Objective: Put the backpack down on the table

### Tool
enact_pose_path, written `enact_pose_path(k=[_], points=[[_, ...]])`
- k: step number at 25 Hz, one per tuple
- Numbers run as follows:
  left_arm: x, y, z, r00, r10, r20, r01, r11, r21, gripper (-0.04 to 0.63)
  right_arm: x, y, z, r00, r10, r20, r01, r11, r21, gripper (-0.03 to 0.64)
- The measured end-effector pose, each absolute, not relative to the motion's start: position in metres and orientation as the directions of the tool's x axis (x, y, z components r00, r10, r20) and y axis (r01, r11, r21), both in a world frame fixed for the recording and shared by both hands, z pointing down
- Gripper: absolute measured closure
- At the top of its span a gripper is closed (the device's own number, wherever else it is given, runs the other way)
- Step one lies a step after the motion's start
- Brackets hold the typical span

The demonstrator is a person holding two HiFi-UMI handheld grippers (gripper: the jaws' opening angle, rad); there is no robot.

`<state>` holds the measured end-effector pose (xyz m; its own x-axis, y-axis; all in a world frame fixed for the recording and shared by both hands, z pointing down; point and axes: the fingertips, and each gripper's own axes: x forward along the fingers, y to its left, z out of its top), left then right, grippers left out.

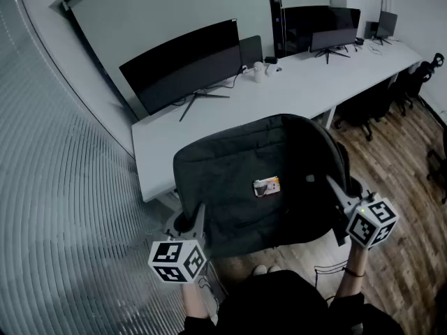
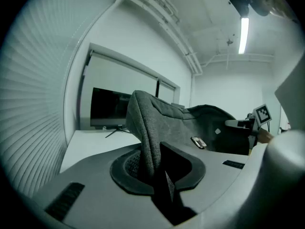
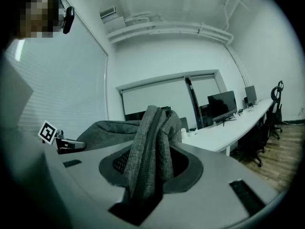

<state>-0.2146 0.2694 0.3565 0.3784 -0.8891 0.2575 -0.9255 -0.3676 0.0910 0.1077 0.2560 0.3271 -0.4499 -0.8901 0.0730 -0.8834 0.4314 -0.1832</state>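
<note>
Currently, the left claw (image 1: 193,223) is closed on a thin fold of grey woven fabric, which the left gripper view shows pinched flat between the jaws. The right claw (image 1: 336,190) is closed on a thicker bunch of the same fabric, with a zip line running through it.

Both folds belong to the backpack (image 1: 258,180), which hangs spread between the two claws with its broad face up. A small orange-and-white label (image 1: 266,186) sits near its middle. The backpack is at the near edge of the white desk (image 1: 293,89); whether its far side rests there cannot be told.

Handling: the shell is soft and sags between the holds, so expect it to drape and fold on contact. It appears neither fragile nor slippery. Pinched cloth may creep, so seams and the zip are judged the firmest holds.

Beyond it on the desk stands a curved monitor (image 1: 185,65).
</note>
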Motion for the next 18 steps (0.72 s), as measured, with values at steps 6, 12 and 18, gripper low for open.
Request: enact_pose_path(k=[6, 12, 18], points=[[-0.213, 0.269, 0.359, 0.372, -0.89, 0.263, -0.928, -0.36, 0.094, 0.529, 0.109, 0.253, 0.33, -0.455, -0.887, 0.075, -0.881, 0.436, -0.183, 0.494], [-0.212, 0.269, 0.359, 0.364, -0.892, 0.267, -0.932, -0.35, 0.1, 0.529, 0.111, 0.251, 0.331, -0.461, -0.884, 0.079, -0.878, 0.441, -0.183, 0.494], [-0.204, 0.276, 0.364, 0.346, -0.898, 0.273, -0.938, -0.329, 0.107, 0.529, 0.119, 0.25, 0.338, -0.474, -0.876, 0.088, -0.871, 0.452, -0.192, 0.492]])
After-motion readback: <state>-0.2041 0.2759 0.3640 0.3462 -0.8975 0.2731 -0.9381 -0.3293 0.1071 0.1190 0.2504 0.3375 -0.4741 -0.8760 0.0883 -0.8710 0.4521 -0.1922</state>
